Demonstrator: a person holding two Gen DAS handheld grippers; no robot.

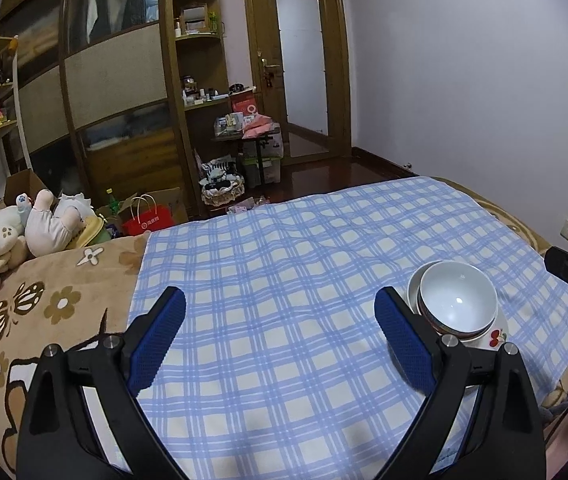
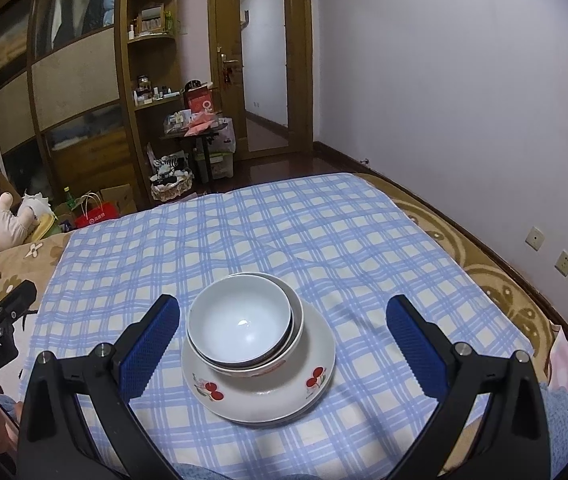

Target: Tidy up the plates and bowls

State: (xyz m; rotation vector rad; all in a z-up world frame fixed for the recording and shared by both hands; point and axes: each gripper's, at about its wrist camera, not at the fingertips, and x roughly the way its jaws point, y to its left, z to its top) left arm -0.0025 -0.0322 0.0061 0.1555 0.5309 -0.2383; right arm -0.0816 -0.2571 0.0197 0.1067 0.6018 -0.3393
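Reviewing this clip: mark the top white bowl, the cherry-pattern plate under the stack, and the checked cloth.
top white bowl (image 2: 240, 326): right wrist view, on its inner bottom.
cherry-pattern plate (image 2: 316, 376): right wrist view, on the rim by the right cherry print.
checked cloth (image 1: 268, 280): left wrist view, on a bare patch between the left gripper's fingers.

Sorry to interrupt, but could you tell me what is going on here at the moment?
A person holding two grippers is tidying dishes on a bed covered with a blue checked cloth. Two bowls sit nested on a cherry-patterned plate. The right gripper hangs open over the stack, the left gripper open beside it, neither holding anything.
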